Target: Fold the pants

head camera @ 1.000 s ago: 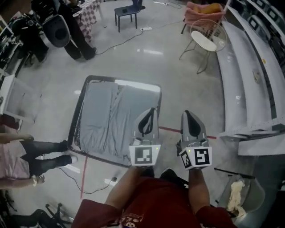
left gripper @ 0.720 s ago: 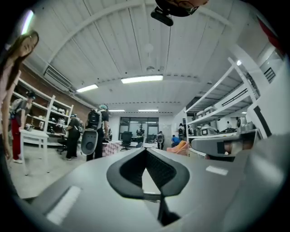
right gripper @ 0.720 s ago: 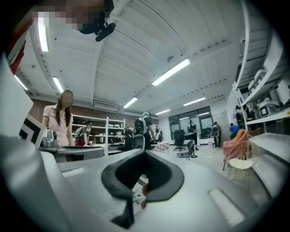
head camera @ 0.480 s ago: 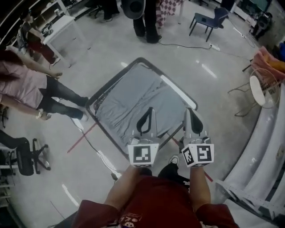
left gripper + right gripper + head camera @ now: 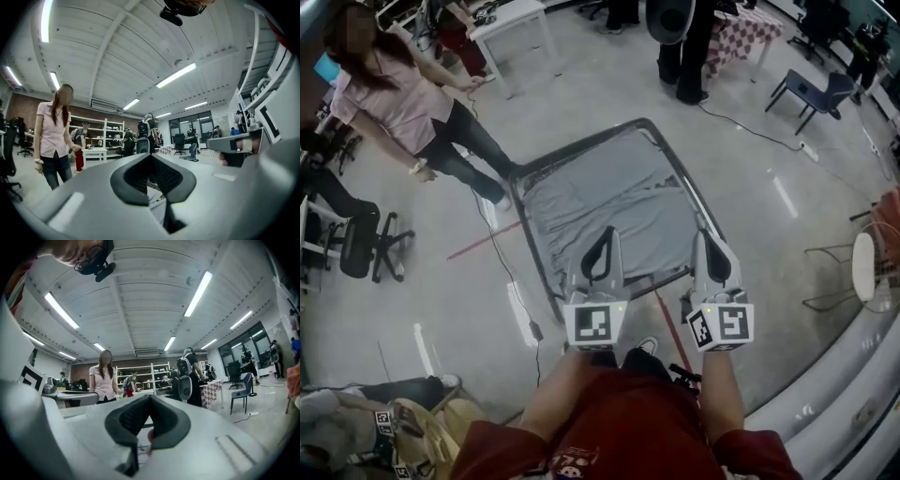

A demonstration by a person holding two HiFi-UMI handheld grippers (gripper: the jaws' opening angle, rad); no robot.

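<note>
Grey pants [image 5: 614, 202] lie spread flat on a black-rimmed table [image 5: 519, 201] in the middle of the head view. My left gripper [image 5: 608, 232] hangs over the table's near edge, shut, with nothing in it. The right gripper [image 5: 702, 236] is level with it, beside the table's near right corner, also shut and empty. Both point level toward the far side, above the cloth and apart from it. In the left gripper view the left gripper [image 5: 151, 158] has its dark pads together; the right gripper [image 5: 150, 400] looks the same in its own view. Neither gripper view shows the pants.
A person in a pink shirt [image 5: 401, 105] stands left of the table, near a white table [image 5: 514, 17]. A person in black [image 5: 682, 52] stands beyond it. A blue chair [image 5: 814, 92], an office chair [image 5: 366, 246], a floor cable [image 5: 501, 272] and red tape [image 5: 483, 243] surround it.
The view has swung round, so the table has shifted from the left to straight ahead of both grippers. The grippers turned with it and stayed shut.
</note>
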